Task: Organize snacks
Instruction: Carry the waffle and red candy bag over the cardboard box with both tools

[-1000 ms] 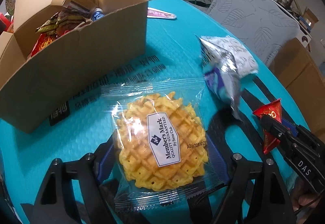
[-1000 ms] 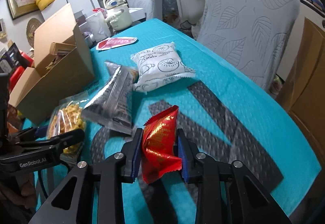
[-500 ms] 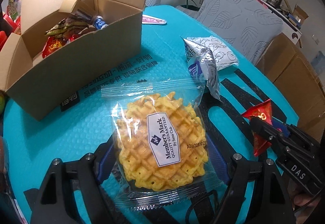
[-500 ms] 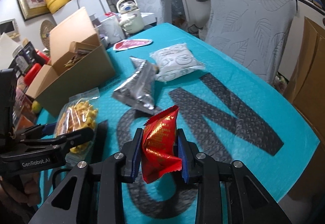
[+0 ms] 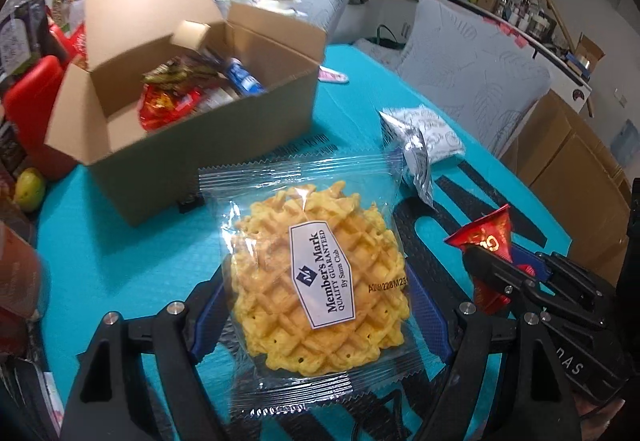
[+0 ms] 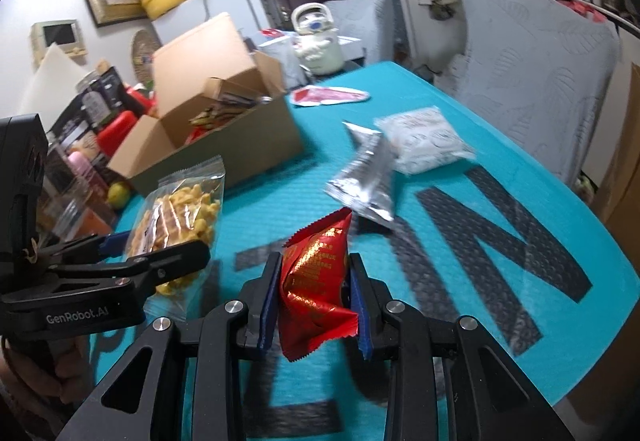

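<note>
Looks like roughly halfway through, as far as I can judge. The cardboard box [image 5: 208, 129] already has a bunch of wrapped snacks in it, flaps open, sitting at the far left of the table [image 5: 120, 253]. Both tongs are loaded and held up off the table: the left tongs [image 5: 320, 305] are clamped on a clear-wrapped waffle pack [image 5: 320, 273], and the right tongs [image 6: 314, 301] are pinching a red foil snack [image 6: 316, 281]. Neither is over the box yet, so both still need dropping in.

Still lying loose on the table: a silver foil packet [image 6: 364, 177], a white printed pouch [image 6: 428, 141] right against it, and a flat red-and-white packet [image 6: 328, 96] further back near the box.

Surface is a teal textured cover with big black lettering. The room's a cluttered home dining spot: grey leaf-pattern chair covers, a white fridge with a yellow pot on top, a framed picture.
</note>
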A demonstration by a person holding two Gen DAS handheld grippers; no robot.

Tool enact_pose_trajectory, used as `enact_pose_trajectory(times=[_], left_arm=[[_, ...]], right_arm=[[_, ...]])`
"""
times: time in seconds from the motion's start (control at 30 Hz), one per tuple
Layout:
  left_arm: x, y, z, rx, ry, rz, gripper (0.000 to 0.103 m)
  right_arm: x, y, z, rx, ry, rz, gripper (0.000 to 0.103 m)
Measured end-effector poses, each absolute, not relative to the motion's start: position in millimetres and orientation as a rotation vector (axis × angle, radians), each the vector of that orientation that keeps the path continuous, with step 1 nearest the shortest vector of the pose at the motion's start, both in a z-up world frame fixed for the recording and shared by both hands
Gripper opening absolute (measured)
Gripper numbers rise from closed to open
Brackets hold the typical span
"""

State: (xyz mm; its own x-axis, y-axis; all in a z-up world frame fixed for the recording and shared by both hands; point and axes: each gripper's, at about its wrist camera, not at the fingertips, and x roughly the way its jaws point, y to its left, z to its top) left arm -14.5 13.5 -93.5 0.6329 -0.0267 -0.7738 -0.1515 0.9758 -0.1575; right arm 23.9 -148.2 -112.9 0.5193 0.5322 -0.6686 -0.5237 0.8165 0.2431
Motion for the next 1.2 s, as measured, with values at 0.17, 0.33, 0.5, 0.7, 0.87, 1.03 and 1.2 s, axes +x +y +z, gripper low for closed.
enact_pose_trajectory(times=[0.17,0.33,0.5,0.7,0.87,1.03,1.2], left_arm=[[-32.4,28.2,-78.2,-0.229,0.834,0.106,0.080],[-46.6,45.0,-62.1,-0.238,0.783,0.145,0.080],[-55.5,59.6,-45.8,-0.252,0.736,0.174,0.080],[-54.9,74.8,-26.0,-0.250,0.684,0.191,0.080],[-50.0,86.8,-10.6,-0.248,0.634,0.206,0.080],[-38.3,101.8,7.3,-0.248,0.577,0.218,0.080],[-20.2,117.8,21.9,-0.257,0.534,0.223,0.080]], right_arm=[[14.6,-128.5,-99.5,-0.007,0.768,0.708,0.031],[9.0,-108.3,-88.8,-0.022,0.738,0.771,0.031],[4.6,-87.2,-74.0,-0.037,0.706,0.838,0.031],[10.5,-63.8,-57.7,-0.055,0.673,0.894,0.031],[19.4,-49.9,-42.5,-0.069,0.633,0.921,0.031],[33.0,-33.9,-23.2,-0.092,0.581,0.942,0.031],[52.2,-15.9,-6.9,-0.104,0.546,0.965,0.031]])
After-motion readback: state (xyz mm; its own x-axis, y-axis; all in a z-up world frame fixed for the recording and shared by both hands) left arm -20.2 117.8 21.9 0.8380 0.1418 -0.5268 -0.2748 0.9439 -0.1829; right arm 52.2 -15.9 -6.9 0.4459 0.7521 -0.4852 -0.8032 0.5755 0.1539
